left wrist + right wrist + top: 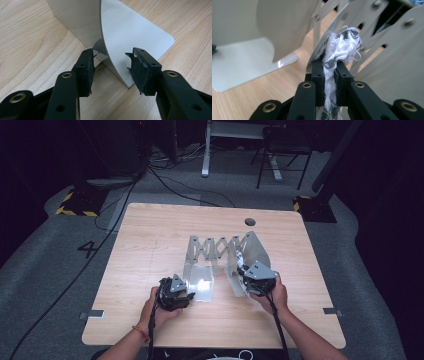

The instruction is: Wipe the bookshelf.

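Wiping the metal rack on the desk (150, 235) with a cloth.
The right tongs (329, 65) are squeezing the white cloth (342, 43) against the folding rack (222, 251); the left tongs (112, 67) are half open around its foot plate (135, 37), not pressing. Next, the cloth probably needs rubbing along the bars.

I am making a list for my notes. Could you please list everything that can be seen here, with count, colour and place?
Expanding metal bookend rack: one, silver-grey, middle of the table, scissor lattice between two end plates.
Cloth: one, white with dark pattern, bunched against the rack's right end plate.
Table: one, light wood, with a round dark hole near the far edge.
Cables: several, black, on the grey floor behind the table.
Desk frame: one, pale, far background.
Left gripper: one, black, fingers apart astride the left end plate's corner.
Right gripper: one, black, fingers closed on the cloth.
Hands: two, near table edge.
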Action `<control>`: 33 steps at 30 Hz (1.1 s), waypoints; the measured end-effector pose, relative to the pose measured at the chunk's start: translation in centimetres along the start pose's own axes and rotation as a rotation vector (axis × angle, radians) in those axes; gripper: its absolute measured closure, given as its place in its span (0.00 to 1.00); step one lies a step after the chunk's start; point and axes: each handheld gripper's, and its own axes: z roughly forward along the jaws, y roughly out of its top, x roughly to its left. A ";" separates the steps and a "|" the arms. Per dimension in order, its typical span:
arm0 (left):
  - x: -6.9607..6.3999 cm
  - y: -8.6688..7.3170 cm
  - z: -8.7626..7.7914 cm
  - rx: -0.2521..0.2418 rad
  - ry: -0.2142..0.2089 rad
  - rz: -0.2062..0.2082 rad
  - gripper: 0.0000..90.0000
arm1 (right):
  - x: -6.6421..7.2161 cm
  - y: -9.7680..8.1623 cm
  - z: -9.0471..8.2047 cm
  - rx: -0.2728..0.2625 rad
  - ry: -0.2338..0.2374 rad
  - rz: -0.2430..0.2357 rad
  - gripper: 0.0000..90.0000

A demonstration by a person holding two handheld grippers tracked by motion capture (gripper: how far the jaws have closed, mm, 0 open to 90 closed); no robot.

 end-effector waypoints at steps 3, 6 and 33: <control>0.0 0.0 0.0 0.000 0.000 0.003 0.60 | 0.4 -0.7 0.9 0.039 0.022 -0.001 0.90; 0.0 0.0 0.0 -0.001 -0.001 0.002 0.60 | 0.9 -1.4 1.6 0.076 0.035 -0.027 0.91; 0.2 0.1 0.0 0.002 -0.007 0.000 0.59 | 2.6 2.9 -1.8 -0.119 0.085 -0.047 0.90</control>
